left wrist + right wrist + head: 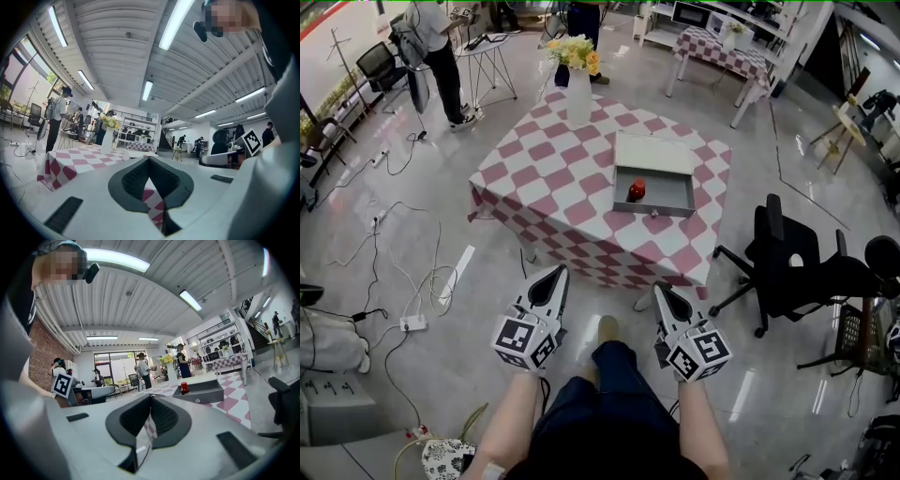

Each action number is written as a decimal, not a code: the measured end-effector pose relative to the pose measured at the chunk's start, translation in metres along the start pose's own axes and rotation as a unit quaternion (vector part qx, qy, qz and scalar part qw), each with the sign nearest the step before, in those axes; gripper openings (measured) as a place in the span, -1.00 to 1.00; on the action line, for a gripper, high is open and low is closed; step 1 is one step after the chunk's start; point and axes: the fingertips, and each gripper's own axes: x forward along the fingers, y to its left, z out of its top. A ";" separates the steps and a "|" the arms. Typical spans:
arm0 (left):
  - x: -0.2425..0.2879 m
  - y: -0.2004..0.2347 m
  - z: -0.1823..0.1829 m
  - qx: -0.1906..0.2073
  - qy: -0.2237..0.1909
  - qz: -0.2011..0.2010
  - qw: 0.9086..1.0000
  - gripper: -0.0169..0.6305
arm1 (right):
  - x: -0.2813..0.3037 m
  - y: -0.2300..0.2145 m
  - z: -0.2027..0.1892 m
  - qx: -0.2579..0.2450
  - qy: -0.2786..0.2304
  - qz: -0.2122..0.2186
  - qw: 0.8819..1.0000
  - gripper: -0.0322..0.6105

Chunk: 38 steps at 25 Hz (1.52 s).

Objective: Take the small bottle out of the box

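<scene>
A small red bottle (636, 190) stands inside an open grey box (653, 174) on the table with the pink-and-white checked cloth (572, 187). In the right gripper view the red bottle (184, 388) shows in the grey box (199, 391) far ahead. Both grippers hang low in front of the person, well short of the table. My left gripper (557, 274) is shut and empty. My right gripper (661, 292) is shut with nothing in it. In their own views the left gripper (149, 159) and right gripper (150, 395) tips meet.
A white vase of yellow flowers (577, 77) stands at the table's far corner. A black office chair (797, 267) is right of the table. Cables and a power strip (412, 322) lie on the floor at left. People stand at the back by other tables.
</scene>
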 end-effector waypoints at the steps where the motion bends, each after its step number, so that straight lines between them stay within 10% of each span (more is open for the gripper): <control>1: 0.003 0.002 0.000 0.000 0.000 0.000 1.000 -0.94 | 0.004 -0.002 0.001 0.000 0.000 0.000 1.000 -0.89; 38: 0.195 0.085 -0.024 -0.013 0.037 -0.003 0.999 -0.94 | 0.186 -0.129 0.007 -0.039 0.062 0.009 0.997 -0.89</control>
